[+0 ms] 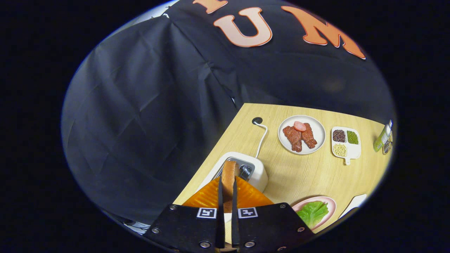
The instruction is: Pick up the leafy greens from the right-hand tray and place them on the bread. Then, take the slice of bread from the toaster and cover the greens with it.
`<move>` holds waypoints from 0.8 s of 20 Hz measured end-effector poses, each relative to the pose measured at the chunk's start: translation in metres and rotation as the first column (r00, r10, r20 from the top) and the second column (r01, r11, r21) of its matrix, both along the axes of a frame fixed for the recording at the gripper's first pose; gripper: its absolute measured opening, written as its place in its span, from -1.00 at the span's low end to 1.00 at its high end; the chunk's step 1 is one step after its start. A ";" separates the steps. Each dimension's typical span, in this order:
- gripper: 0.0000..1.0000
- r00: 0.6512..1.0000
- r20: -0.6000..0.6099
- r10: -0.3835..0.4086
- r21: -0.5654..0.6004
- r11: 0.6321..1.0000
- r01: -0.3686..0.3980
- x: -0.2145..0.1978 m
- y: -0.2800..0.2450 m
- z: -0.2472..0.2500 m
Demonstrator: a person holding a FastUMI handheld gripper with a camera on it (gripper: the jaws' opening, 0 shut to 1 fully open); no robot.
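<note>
The table [309, 175] is light wood, and a black cloth wall hangs behind it and on its left side. 1 white toaster [254, 172] sits near the left edge of the table, and its white cord [262, 138] runs far back to a round hole in the wood. Far behind the toaster sits 1 white round plate [318, 131] with 2 brown pieces of meat [300, 137] and 1 pink slice on top. To the right of it is 1 small white tray [352, 150] with 3 little piles of beans. At the far right stands 1 green bottle [383, 136]. Near, on the right, is 1 pink plate [330, 203] with 1 piece of leafy greens [312, 212] lying on it. The gripper [227, 196] is almost closed, with just a thin gap, and both fingers squeeze 1 slice of bread [229, 175]. The bread stands up on its edge between the fingers, right at the toaster's slot. I cannot tell if its bottom is in the slot or out of it.
</note>
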State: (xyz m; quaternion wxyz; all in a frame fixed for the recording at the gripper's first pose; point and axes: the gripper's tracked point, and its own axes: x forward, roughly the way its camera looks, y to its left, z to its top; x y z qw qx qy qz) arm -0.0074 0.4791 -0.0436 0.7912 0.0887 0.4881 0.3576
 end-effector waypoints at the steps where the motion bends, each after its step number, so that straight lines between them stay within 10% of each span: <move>1: -0.85 1.000 0.011 -0.010 0.015 1.000 0.010 0.001 -0.008 0.007; 16: -0.85 0.987 0.063 -0.150 0.112 0.983 0.143 -0.008 -0.135 0.011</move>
